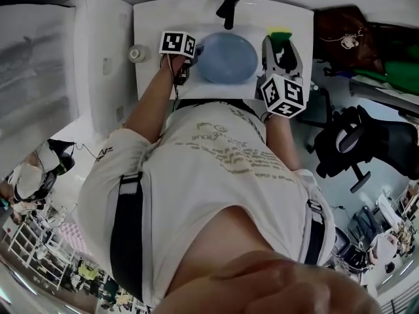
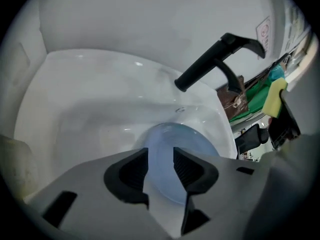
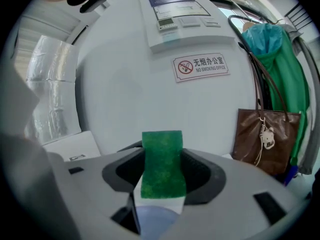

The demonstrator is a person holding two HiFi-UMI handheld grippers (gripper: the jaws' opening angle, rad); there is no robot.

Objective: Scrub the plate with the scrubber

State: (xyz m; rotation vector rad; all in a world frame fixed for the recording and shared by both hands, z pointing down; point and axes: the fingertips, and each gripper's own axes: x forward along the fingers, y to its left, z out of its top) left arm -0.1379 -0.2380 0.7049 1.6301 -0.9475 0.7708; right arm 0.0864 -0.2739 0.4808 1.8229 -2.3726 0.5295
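Blue plate lies flat mid-basin of white sink, just in front of black faucet; L claw at plate's left rim, pads spread, nothing pinched, plate seen thru gap; R claw pinching green scrubber, up near sink's right edge, beside plate.

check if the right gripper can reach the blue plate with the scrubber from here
Probably yes: the blue plate lies uncovered in the sink, beside the right gripper holding the green scrubber. The open left gripper sits at its left edge.
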